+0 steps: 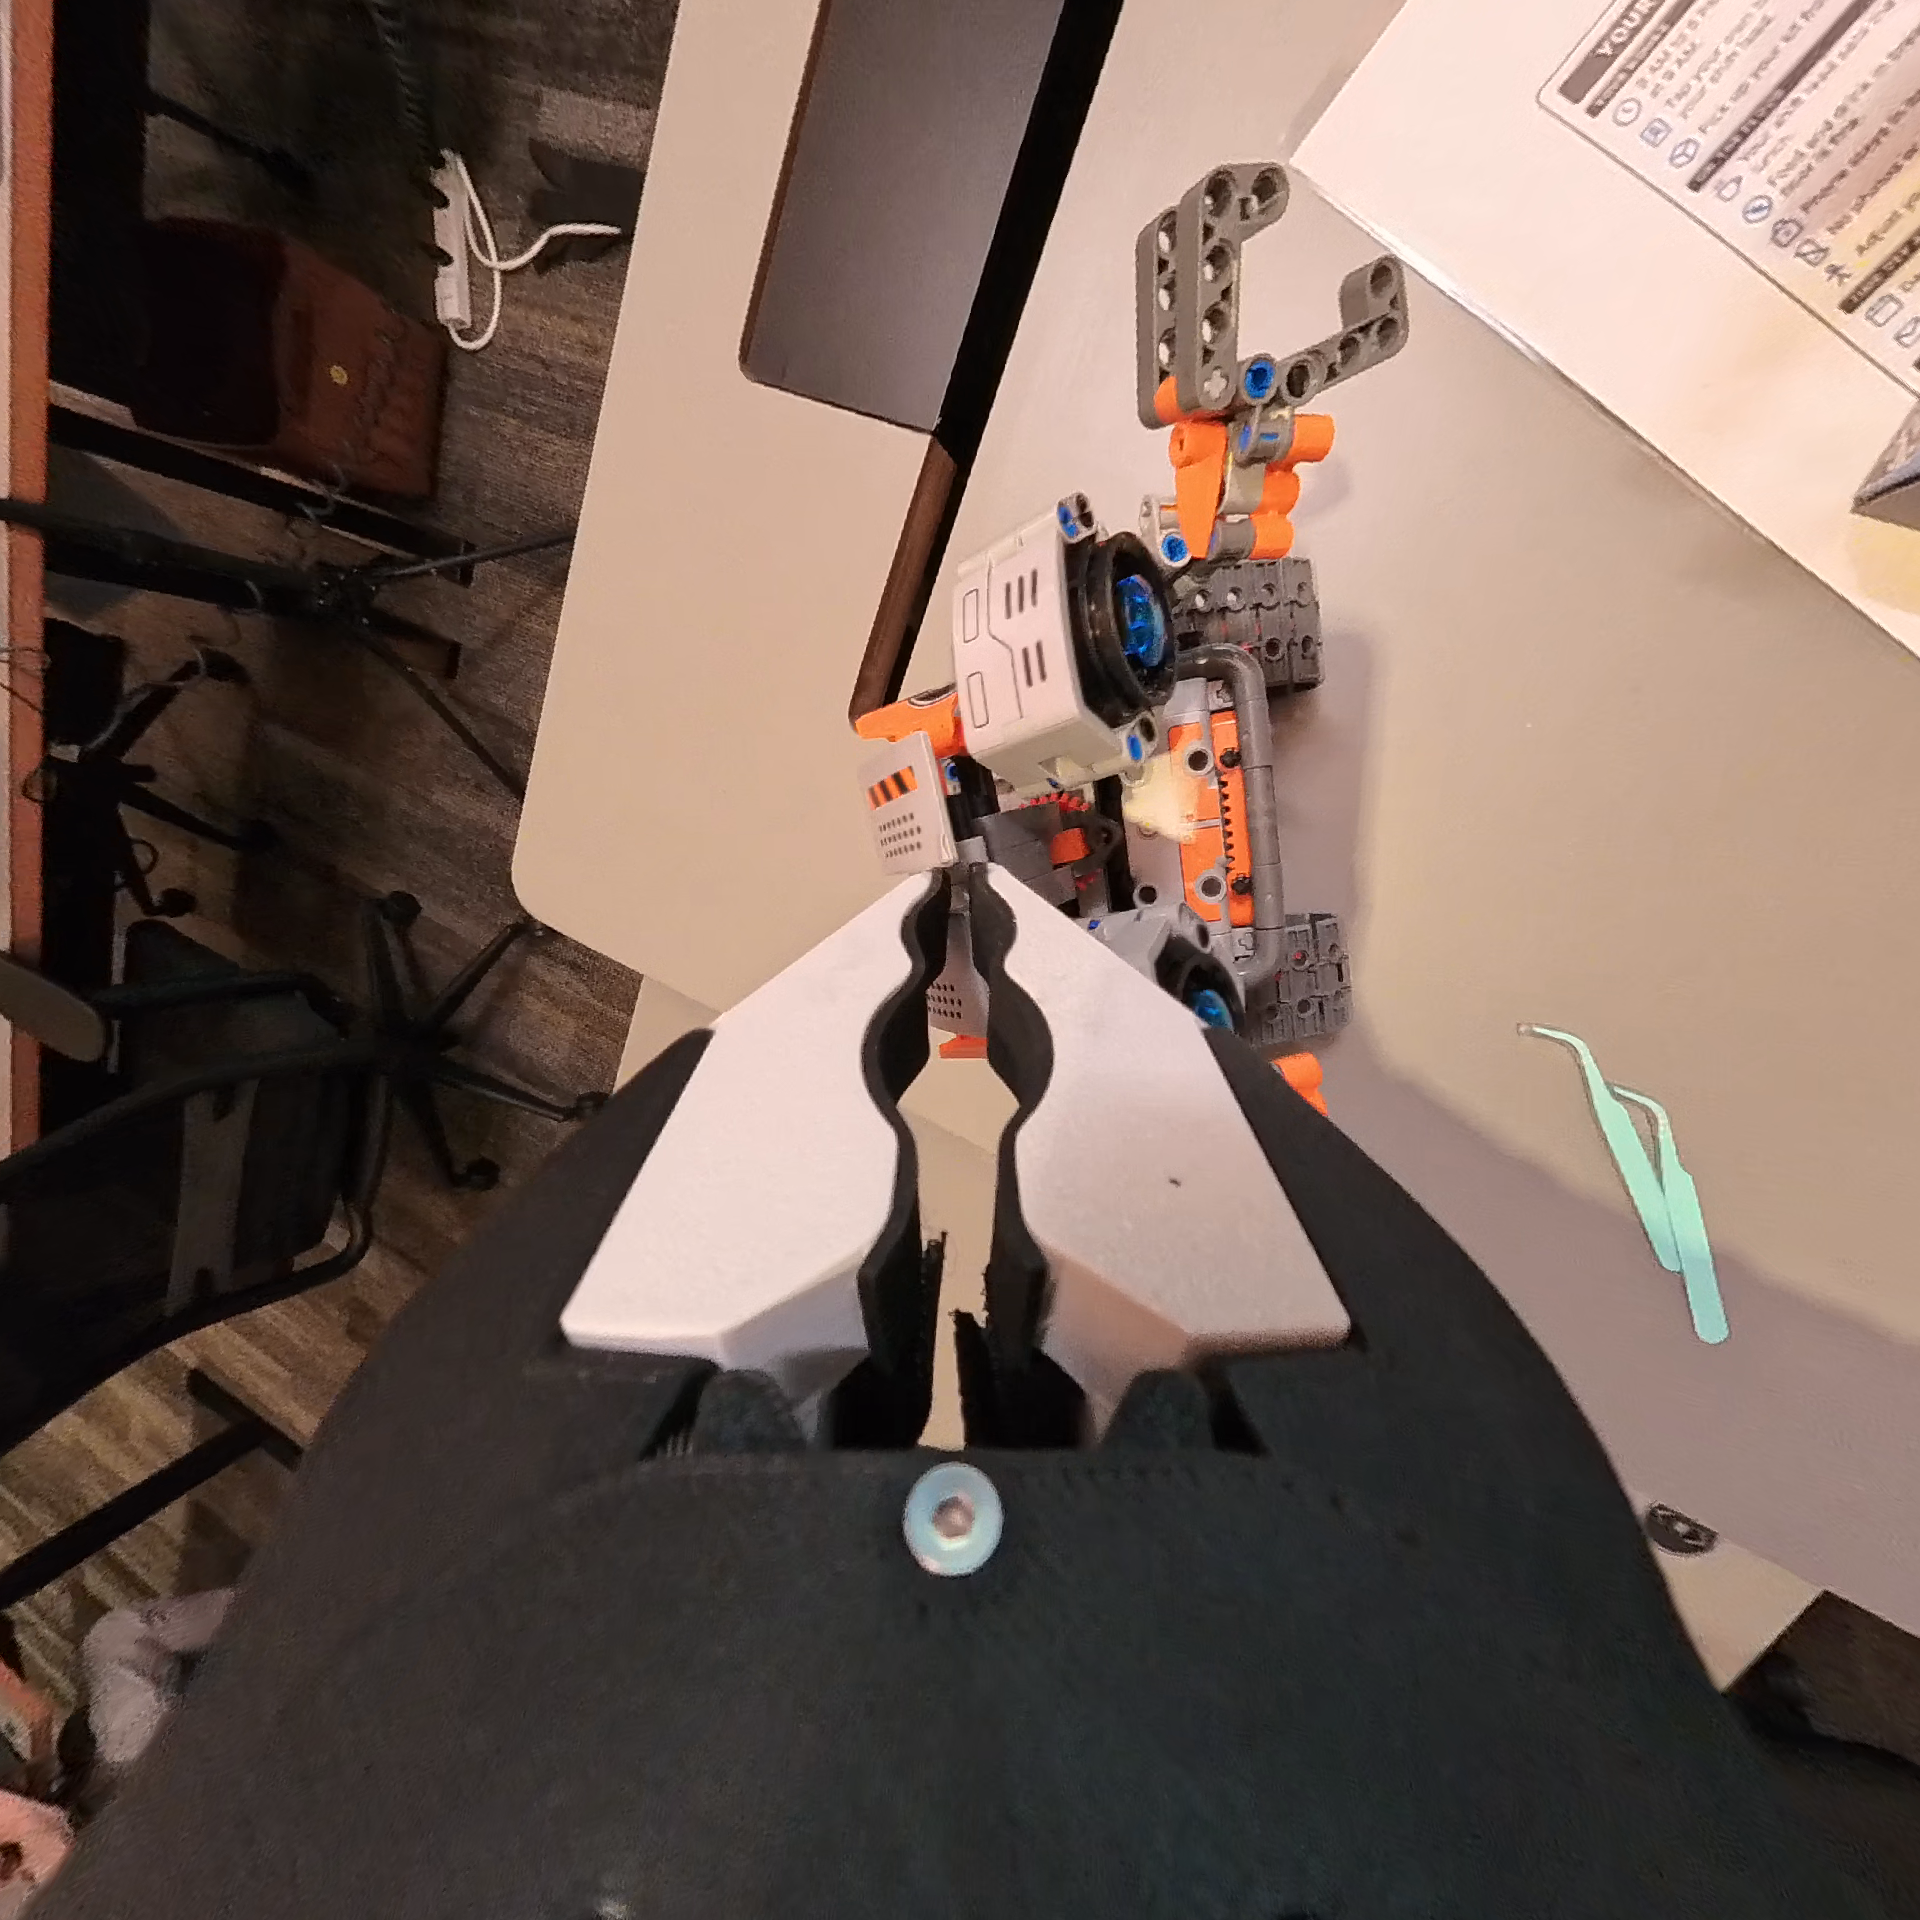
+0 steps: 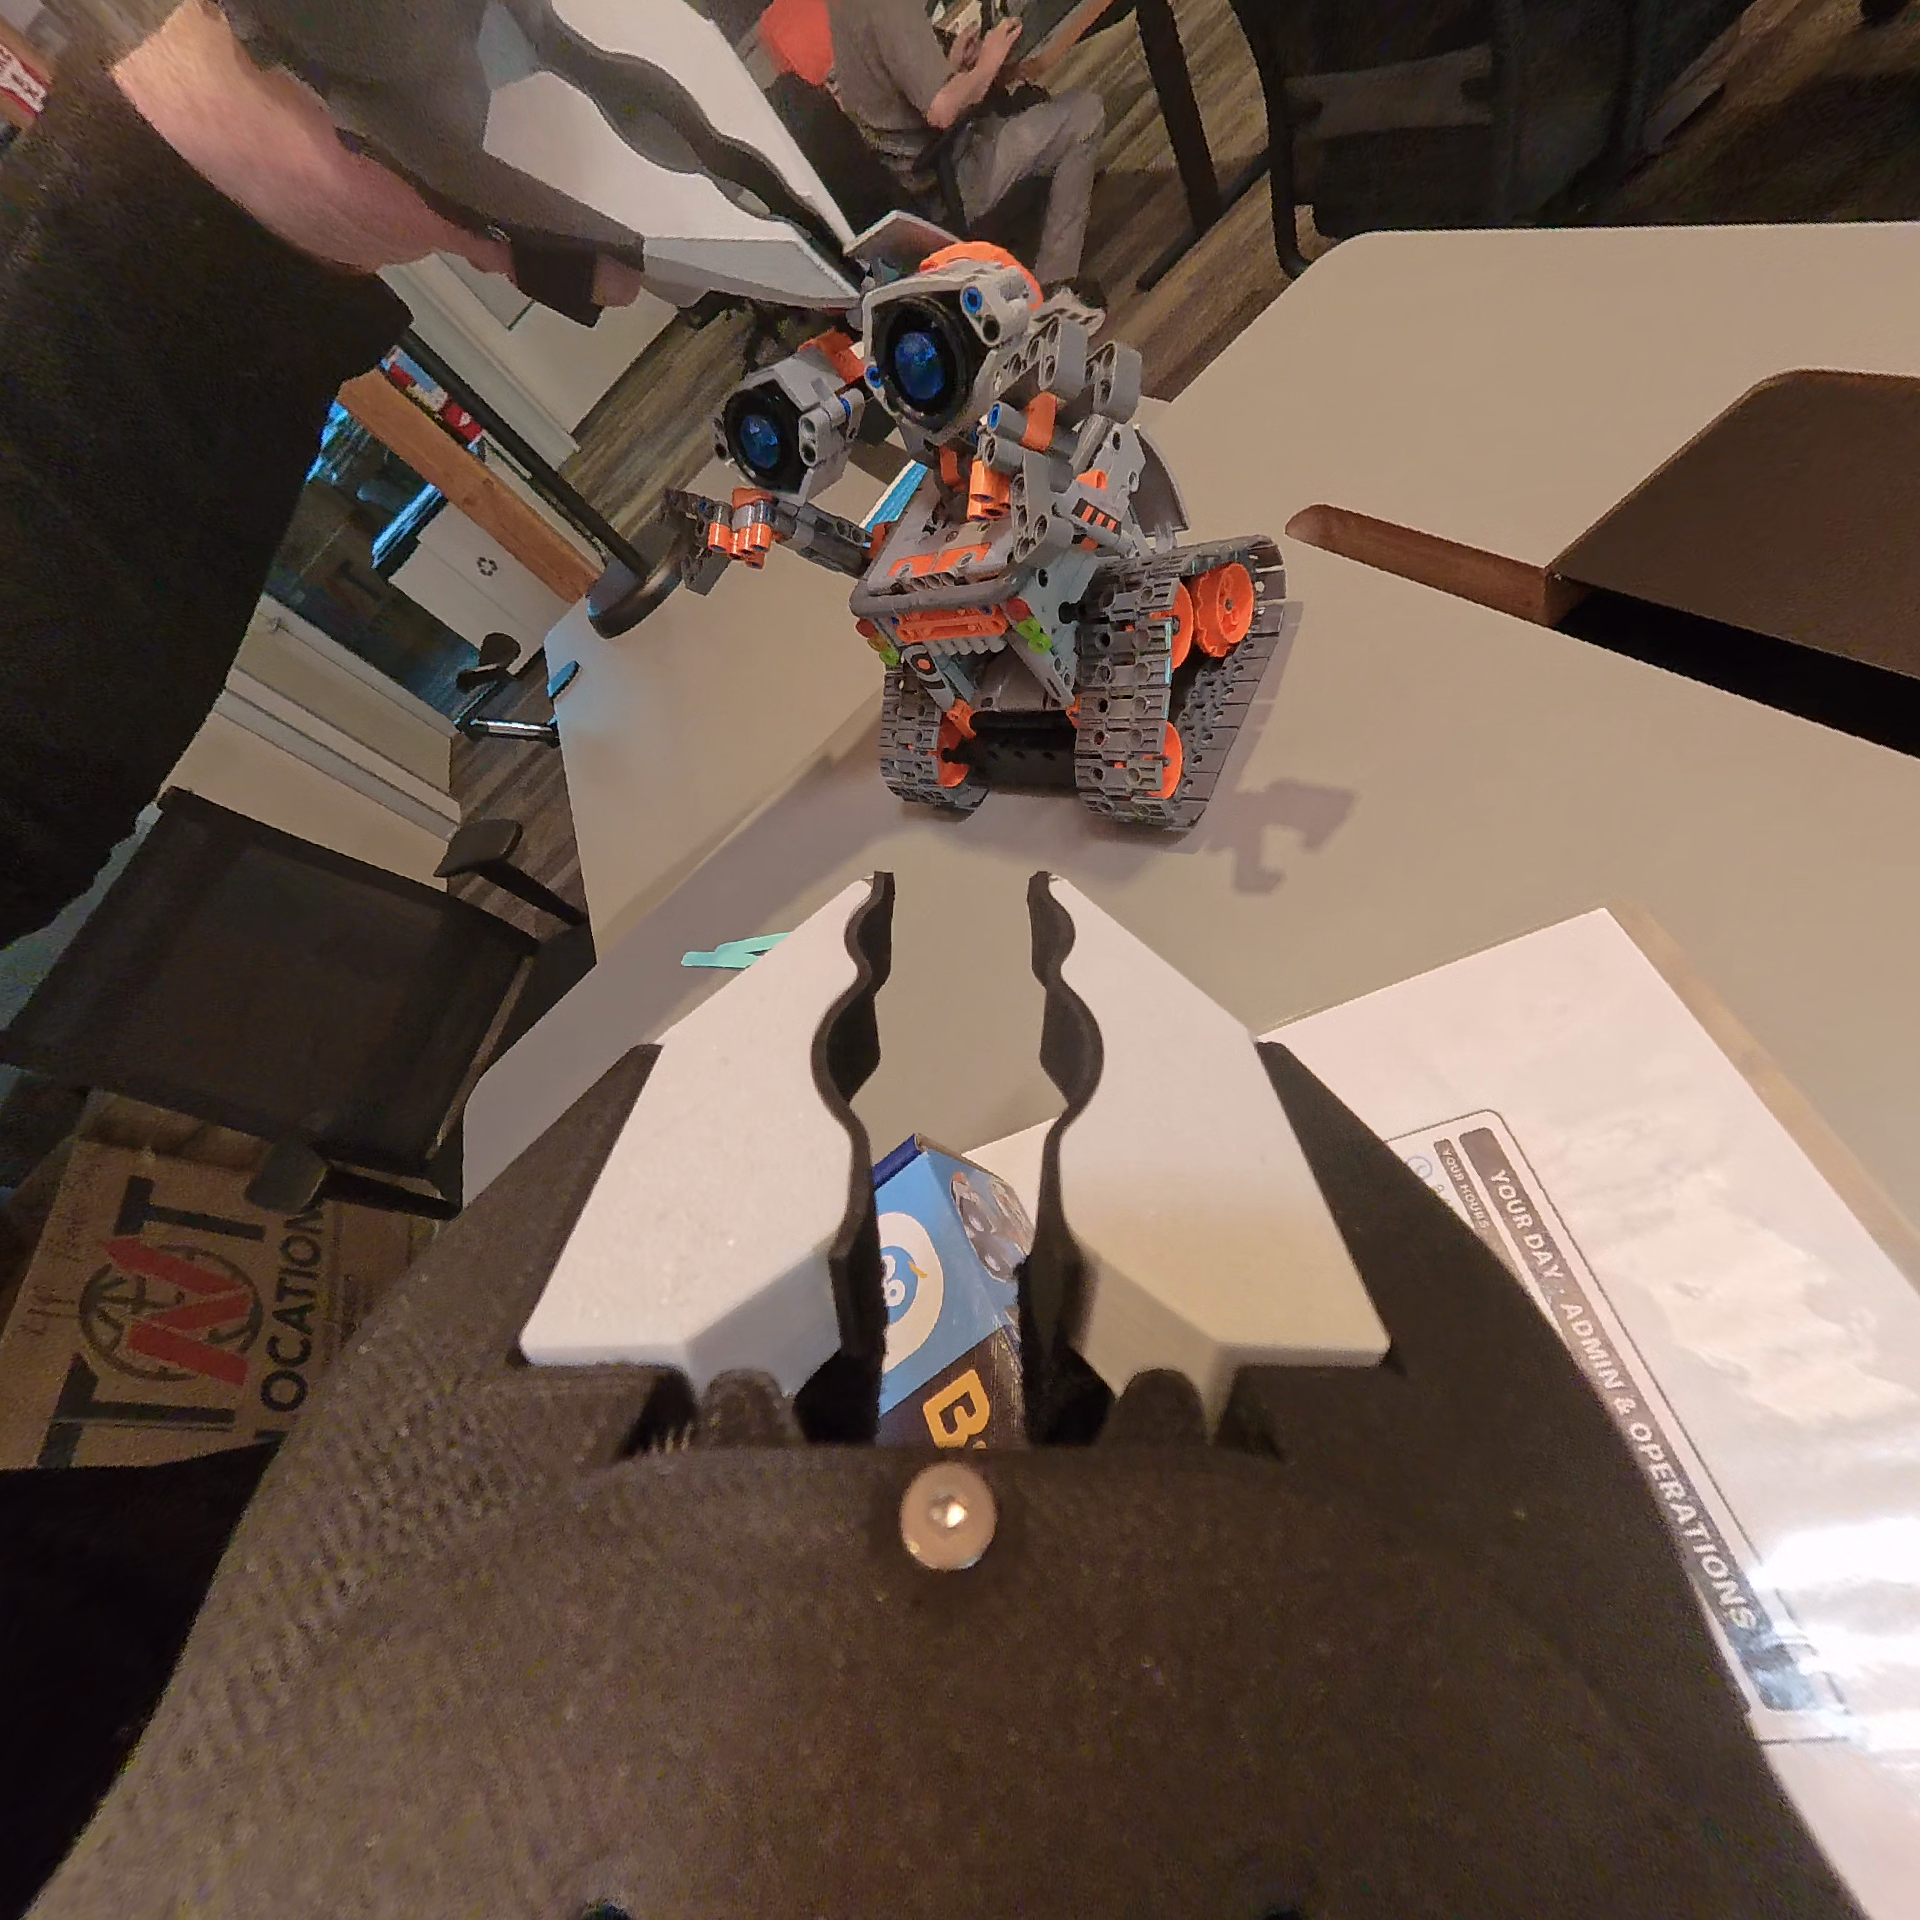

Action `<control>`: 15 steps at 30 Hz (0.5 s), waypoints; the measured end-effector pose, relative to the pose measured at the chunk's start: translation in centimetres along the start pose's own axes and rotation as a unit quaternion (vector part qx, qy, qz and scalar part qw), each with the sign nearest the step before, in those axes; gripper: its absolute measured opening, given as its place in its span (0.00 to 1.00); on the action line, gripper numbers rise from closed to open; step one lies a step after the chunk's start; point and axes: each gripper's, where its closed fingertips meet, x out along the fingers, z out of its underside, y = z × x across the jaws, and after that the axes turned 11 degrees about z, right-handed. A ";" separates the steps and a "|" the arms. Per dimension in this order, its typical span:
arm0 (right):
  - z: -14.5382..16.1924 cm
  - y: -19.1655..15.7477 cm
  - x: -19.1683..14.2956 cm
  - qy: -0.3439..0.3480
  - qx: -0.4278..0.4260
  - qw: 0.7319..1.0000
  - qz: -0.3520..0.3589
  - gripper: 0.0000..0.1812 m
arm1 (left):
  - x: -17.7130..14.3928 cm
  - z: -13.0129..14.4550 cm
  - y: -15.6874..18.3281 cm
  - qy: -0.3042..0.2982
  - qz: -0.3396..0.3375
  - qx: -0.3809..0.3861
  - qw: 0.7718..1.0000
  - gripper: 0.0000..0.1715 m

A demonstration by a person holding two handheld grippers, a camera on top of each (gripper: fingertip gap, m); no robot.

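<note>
In the left wrist view we see the left hand-held gripper closed on a small grey part at the back of the toy robot, its fingertips pinching that part beside a grey panel with orange stripes. The toy robot stands on the counter, seen here from above: one blue-lensed eye, orange and grey beams, grey tracks, and a grey claw arm reaching away. Only this view shows the full length of the teal tweezers, lying on the counter well apart from the toy robot, and a white power strip on the floor. In the right wrist view we see the right hand-held gripper open and empty, its fingers apart, above the counter and near the front of the toy robot. Only this view shows both eyes, both tracks with orange wheels, a blue box below the fingers, the laminated sheet, and the left hand-held gripper reaching the toy robot's head from behind.
</note>
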 end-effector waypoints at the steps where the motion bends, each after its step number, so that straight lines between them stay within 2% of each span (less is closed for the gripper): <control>1: 0.0 0.1 0.0 0.000 -0.001 1.000 0.001 0.13 | 0.0 0.0 0.1 0.001 0.003 0.007 1.000 0.00; 4: 0.0 0.2 -0.1 -0.001 0.000 1.000 -0.002 0.14 | -0.1 0.1 -0.1 0.002 0.003 0.001 1.000 0.01; 9: 0.0 0.3 -0.2 -0.001 0.001 1.000 -0.004 0.14 | -0.6 -0.3 0.1 0.022 0.015 -0.019 0.999 0.15; 15: -0.1 0.4 -0.2 -0.001 0.002 1.000 -0.006 0.14 | 0.1 0.5 -0.2 -0.014 0.012 -0.021 1.000 0.16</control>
